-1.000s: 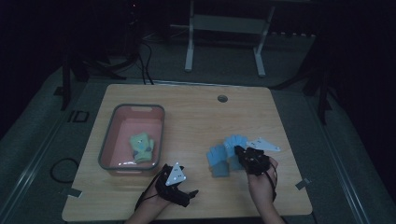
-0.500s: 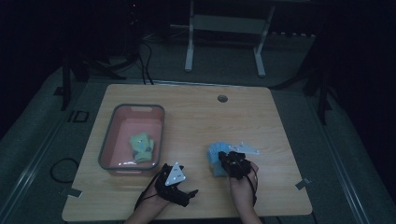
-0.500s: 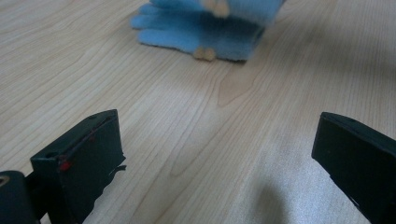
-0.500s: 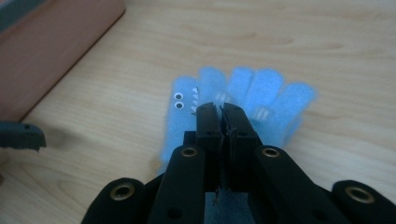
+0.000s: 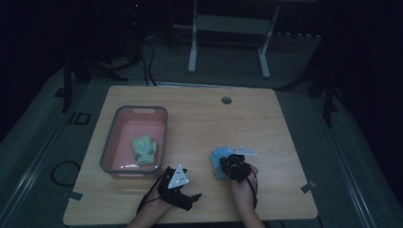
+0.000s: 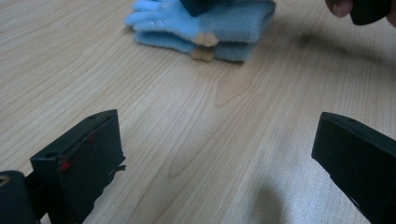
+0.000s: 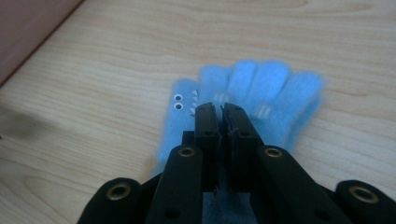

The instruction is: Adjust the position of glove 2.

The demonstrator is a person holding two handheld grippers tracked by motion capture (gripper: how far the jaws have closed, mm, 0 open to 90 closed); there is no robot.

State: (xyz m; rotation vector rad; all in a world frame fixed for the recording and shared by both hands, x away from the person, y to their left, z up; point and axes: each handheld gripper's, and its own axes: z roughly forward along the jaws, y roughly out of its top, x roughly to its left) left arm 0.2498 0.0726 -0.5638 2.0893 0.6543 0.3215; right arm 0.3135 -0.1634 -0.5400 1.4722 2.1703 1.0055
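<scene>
Jaws of the right gripper (image 7: 223, 108) are pressed together on the blue gloves (image 7: 243, 100), whose fingers fan out toward twelve o'clock in its own view, so the long axis runs straight ahead of the jaws. On the table (image 5: 199, 118), the gloves (image 5: 219, 160) lie at the right gripper's (image 5: 234, 164) ten o'clock, and the tub (image 5: 161, 135) with a green pair (image 5: 144, 148) sits at nine. The left gripper (image 5: 177, 183) rests wide open and empty, the gloves (image 6: 205, 25) at its twelve o'clock. Since a second ago, the right gripper and gloves have shifted toward the tub; the left has not moved.
</scene>
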